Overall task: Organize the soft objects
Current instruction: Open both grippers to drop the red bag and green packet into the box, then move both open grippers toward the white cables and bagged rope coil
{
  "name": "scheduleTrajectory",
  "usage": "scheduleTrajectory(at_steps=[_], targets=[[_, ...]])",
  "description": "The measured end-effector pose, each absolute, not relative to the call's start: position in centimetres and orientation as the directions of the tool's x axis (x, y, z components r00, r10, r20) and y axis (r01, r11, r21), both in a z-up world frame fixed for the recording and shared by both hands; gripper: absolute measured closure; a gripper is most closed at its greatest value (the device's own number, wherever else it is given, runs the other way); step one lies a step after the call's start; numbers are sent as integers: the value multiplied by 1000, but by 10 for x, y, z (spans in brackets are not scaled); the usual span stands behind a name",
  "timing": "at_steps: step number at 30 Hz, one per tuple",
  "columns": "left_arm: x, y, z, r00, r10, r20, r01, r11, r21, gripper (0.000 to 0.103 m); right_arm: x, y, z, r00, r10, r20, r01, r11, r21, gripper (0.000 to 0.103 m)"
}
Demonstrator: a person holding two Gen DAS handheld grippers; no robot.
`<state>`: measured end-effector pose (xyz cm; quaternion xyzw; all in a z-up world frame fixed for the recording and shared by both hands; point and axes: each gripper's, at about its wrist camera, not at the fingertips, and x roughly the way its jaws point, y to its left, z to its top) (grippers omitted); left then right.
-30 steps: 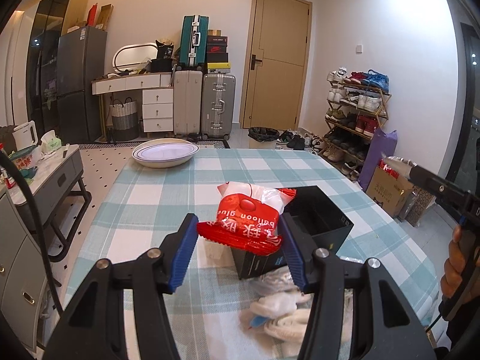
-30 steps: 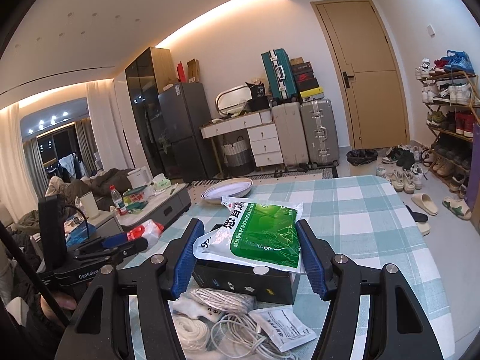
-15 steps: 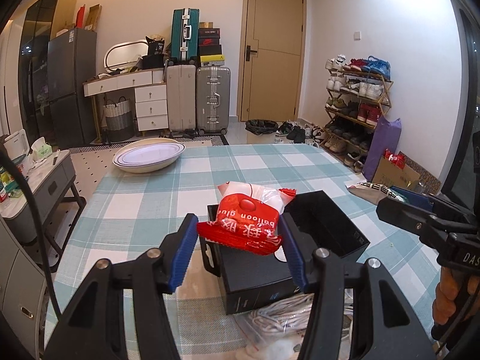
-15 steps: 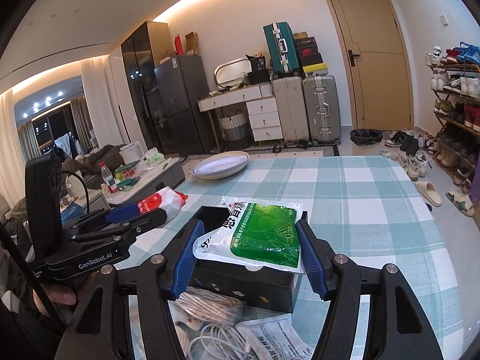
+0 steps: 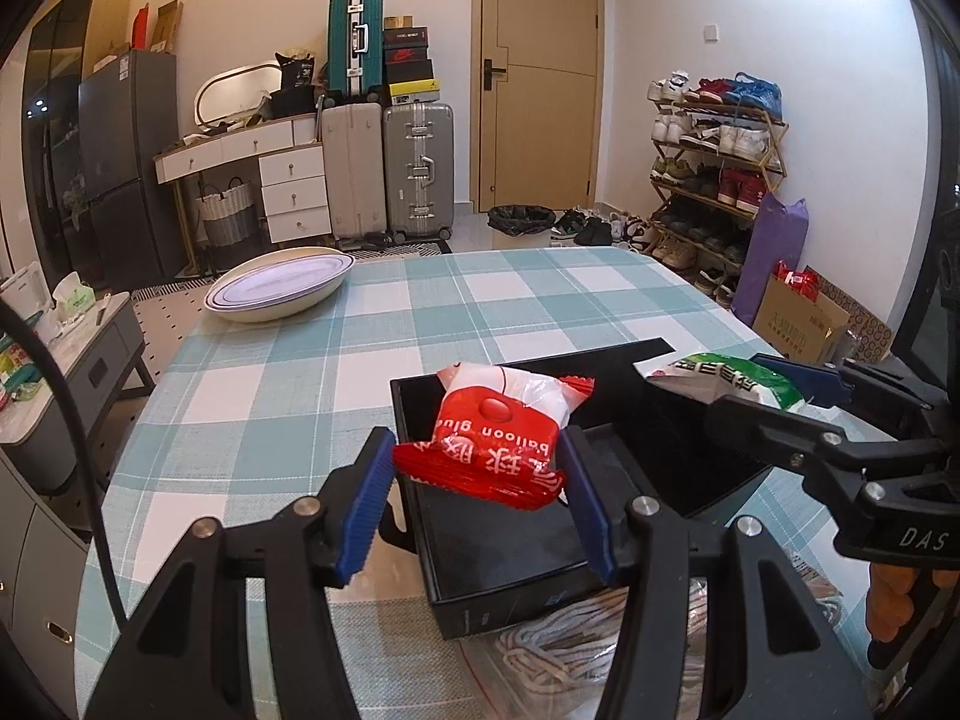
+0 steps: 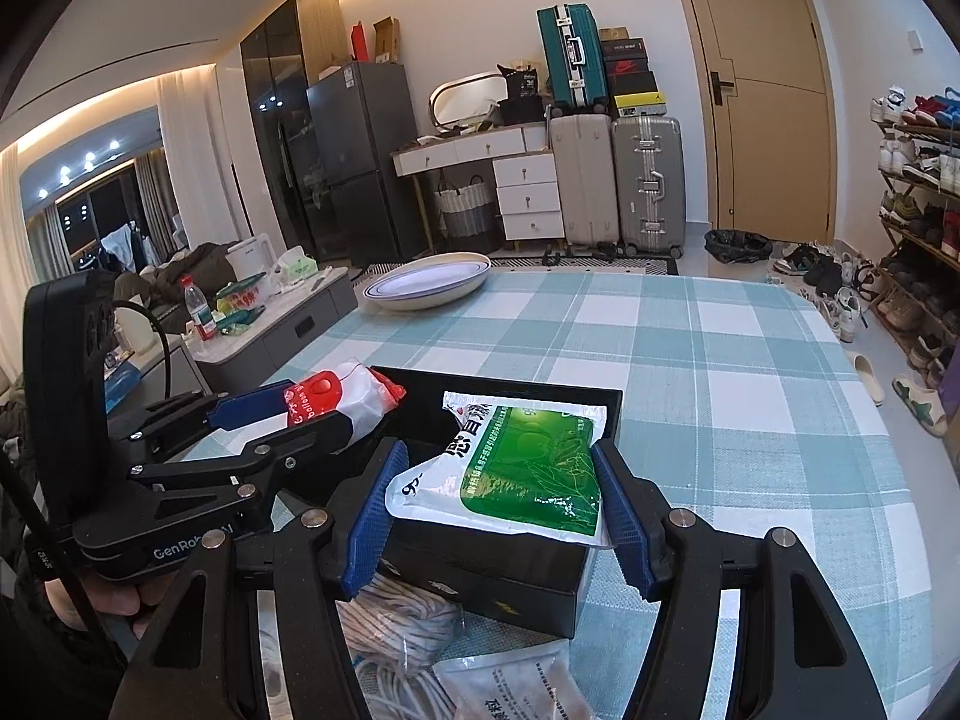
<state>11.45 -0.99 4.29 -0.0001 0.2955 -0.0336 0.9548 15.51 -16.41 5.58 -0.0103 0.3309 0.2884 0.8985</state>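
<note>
My left gripper [image 5: 477, 480] is shut on a red and white balloon-glue packet [image 5: 501, 435] and holds it over the open black box [image 5: 522, 546]. My right gripper [image 6: 501, 504] is shut on a green and white packet [image 6: 519, 465] and holds it over the same box [image 6: 480, 564] from the right side. The green packet also shows in the left wrist view [image 5: 729, 378], and the red packet in the right wrist view [image 6: 339, 393]. The box stands on the checked tablecloth [image 5: 300, 360].
Coiled white cord [image 6: 402, 618] and a clear bag with a printed sheet [image 6: 510, 684] lie in front of the box. A stack of white plates [image 5: 276, 291] sits at the table's far left. A shoe rack [image 5: 714, 168] stands to the right.
Both grippers have moved forward over the black box with their packets still held. The cords and bags have slid toward the bottom of the views.
</note>
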Motion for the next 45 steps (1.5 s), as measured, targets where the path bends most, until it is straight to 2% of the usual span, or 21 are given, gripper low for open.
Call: scheduleTrajectory(at_steps=[14,18,21,23,25,29,45], targets=[[126,-18,31,793,-96,-601,111,994,-11,46,172,-163,40,583,526,-619,-515,829,218,39],[127,-18,31,783,-121,-611,129,991,-32,41,170,-163,40,581,528,-620,-514,828,223,32],[119,-17,36,790,-134,-598,136,990,-43,27,162,-169,48,602,520,-605,-509,835,210,18],[113,-14,39,794,-132,-593,129,990,-48,9,156,-174,53,609,522,-598,-507,835,213,12],[105,-11,43,803,-127,-582,120,991,-51,0,149,-181,58,621,513,-592,-496,843,210,9],[89,-6,45,800,-115,-589,105,993,-51,0,133,-195,64,630,501,-594,-481,852,208,1],[23,1,42,791,-105,-603,114,993,-23,0,74,-226,58,620,470,-628,-435,872,224,1]])
